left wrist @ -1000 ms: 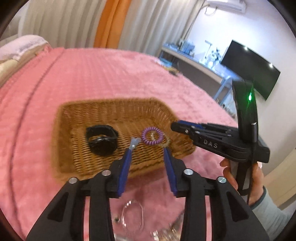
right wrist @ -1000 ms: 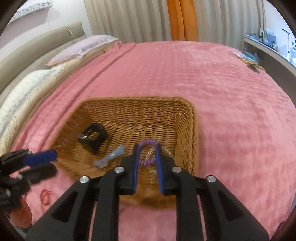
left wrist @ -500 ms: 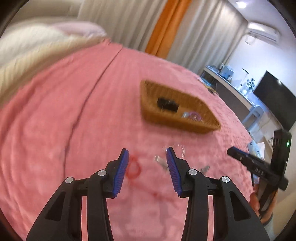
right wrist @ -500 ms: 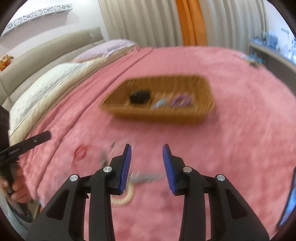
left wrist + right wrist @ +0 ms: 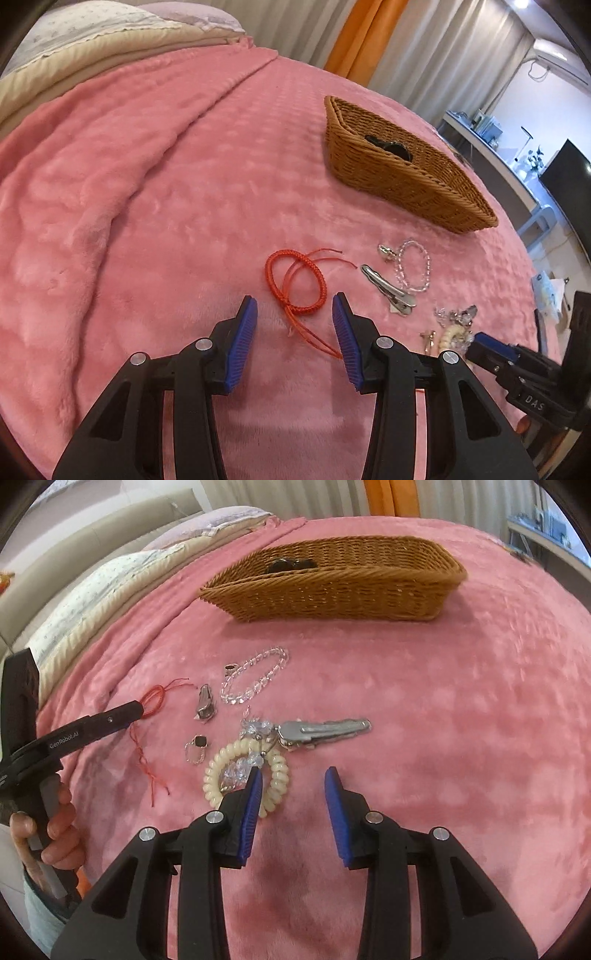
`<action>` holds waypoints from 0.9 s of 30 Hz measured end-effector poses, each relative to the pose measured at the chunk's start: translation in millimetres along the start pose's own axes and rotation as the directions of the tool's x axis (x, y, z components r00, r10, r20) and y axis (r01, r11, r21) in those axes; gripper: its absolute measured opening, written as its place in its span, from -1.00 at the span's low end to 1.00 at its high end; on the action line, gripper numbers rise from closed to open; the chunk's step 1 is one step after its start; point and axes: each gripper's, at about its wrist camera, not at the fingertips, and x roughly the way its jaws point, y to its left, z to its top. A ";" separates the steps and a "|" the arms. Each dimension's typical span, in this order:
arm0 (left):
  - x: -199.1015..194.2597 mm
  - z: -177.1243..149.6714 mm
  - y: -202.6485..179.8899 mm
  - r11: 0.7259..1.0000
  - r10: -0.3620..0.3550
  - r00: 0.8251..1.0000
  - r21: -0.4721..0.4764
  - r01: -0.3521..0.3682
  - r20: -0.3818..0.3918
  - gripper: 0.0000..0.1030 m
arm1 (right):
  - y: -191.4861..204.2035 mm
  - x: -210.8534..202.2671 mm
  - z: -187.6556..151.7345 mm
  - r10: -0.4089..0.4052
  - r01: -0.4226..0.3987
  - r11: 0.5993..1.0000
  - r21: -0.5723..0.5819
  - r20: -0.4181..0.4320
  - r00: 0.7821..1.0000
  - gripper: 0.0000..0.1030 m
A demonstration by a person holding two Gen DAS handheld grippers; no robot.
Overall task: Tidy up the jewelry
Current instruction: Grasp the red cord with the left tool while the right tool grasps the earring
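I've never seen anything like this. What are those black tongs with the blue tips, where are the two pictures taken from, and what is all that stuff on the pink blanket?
There is no robot here: a person holds a hand-held gripper in each hand, with a wide-angle camera on each looking along its two fingers. One picture is from the left gripper, the other from the right gripper. In the right view you also see the person's hand on the other tool's handle. Both grippers are open and hold nothing. On the pink blanket lie a red cord bracelet, a clear bead bracelet, a cream spiral hair tie, a long metal hair clip and some small trinkets. Behind them stands a wicker basket with something black inside.
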 end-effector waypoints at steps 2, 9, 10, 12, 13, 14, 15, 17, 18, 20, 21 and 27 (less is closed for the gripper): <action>1.0 -0.6 -1.7 1.000 0.006 1.000 0.012 -0.006 0.004 -0.20 | 9.1 1.6 -0.5 -0.013 0.013 0.999 -0.040 -0.006 1.000 -0.37; 1.1 -3.0 0.8 1.000 -0.018 1.000 0.015 0.018 0.018 -0.19 | 10.1 -8.9 -1.6 0.025 -0.024 0.999 -0.041 0.014 1.000 -0.38; 0.9 -3.2 1.7 1.000 -0.024 1.000 0.012 0.024 0.019 -0.19 | 9.5 -12.1 0.2 0.030 -0.030 0.999 -0.037 0.021 0.999 -0.38; 1.0 -2.7 3.3 0.999 -0.035 0.999 0.007 0.034 0.020 -0.19 | 10.1 -16.8 5.0 0.054 -0.053 0.998 -0.034 0.027 0.998 -0.38; 1.0 -2.3 3.6 0.999 -0.037 0.999 0.005 0.037 0.018 -0.19 | 10.4 -16.2 6.6 0.068 -0.068 0.997 -0.028 0.021 0.997 -0.38; 0.8 -2.1 3.3 0.999 -0.037 0.999 0.007 0.037 0.016 -0.19 | 10.3 -11.9 9.0 0.081 -0.081 0.997 -0.015 0.006 0.997 -0.38; 0.4 -2.1 2.7 0.999 -0.036 0.999 0.010 0.036 0.014 -0.19 | 9.9 -6.0 11.1 0.080 -0.080 0.997 -0.001 -0.008 0.997 -0.38; -1.0 -2.1 2.7 0.999 -0.039 0.999 0.015 0.039 0.009 -0.19 | 8.8 5.0 14.0 0.087 -0.086 0.996 0.025 -0.029 0.996 -0.38; -1.4 -1.7 3.2 0.999 -0.039 0.999 0.017 0.039 0.001 -0.19 | 7.7 9.1 15.3 0.096 -0.095 0.995 0.040 -0.033 0.995 -0.38; -0.8 0.4 2.0 0.999 -0.027 1.000 0.029 0.028 -0.011 -0.19 | 6.4 14.9 19.7 0.109 -0.107 0.993 0.058 -0.029 0.994 -0.39; 1.4 2.9 0.8 0.999 -0.013 1.000 0.039 0.014 -0.020 -0.19 | 6.8 15.8 22.4 0.110 -0.108 0.992 0.061 -0.023 0.994 -0.54; 12.2 16.2 -1.9 0.999 -0.011 0.999 0.032 0.013 -0.040 -0.19 | 8.7 11.9 29.1 0.125 -0.126 0.991 0.036 0.015 0.992 -0.85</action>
